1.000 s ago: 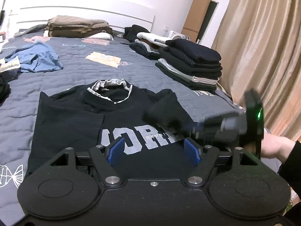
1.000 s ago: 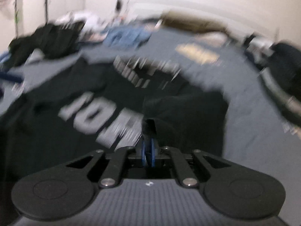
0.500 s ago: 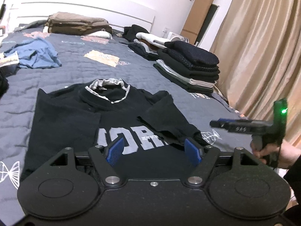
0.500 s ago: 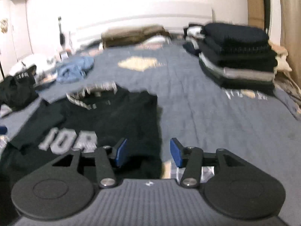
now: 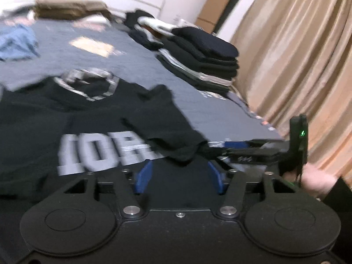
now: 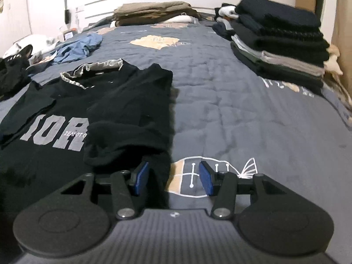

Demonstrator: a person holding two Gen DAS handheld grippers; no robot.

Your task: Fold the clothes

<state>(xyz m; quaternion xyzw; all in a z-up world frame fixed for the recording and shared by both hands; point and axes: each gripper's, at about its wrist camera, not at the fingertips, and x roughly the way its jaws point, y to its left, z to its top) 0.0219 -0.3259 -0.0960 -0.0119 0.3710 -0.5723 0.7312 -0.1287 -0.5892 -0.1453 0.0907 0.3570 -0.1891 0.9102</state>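
A black sweatshirt [image 5: 72, 118] with grey block letters and a grey collar lies flat on the grey quilt, also seen in the right wrist view [image 6: 66, 118]. Its right sleeve [image 5: 162, 127] is folded in across the chest; it also shows in the right wrist view [image 6: 136, 112]. My left gripper [image 5: 179, 177] is open and empty above the shirt's lower front. My right gripper [image 6: 173, 178] is open and empty, low at the shirt's right edge beside the sleeve cuff. It also shows in the left wrist view [image 5: 228, 146] at the right.
A tall stack of folded dark clothes [image 6: 279, 41] sits at the right side of the bed. A brown folded pile [image 6: 154, 13] lies by the headboard. A crumpled blue garment [image 6: 77, 47] and other loose clothes lie at the left. Beige curtains [image 5: 297, 55] hang at the right.
My right gripper carried the sleeve across the chest, let it go and opened. It has since drawn back and dropped low at the shirt's right edge. My left gripper shifted right and closer.
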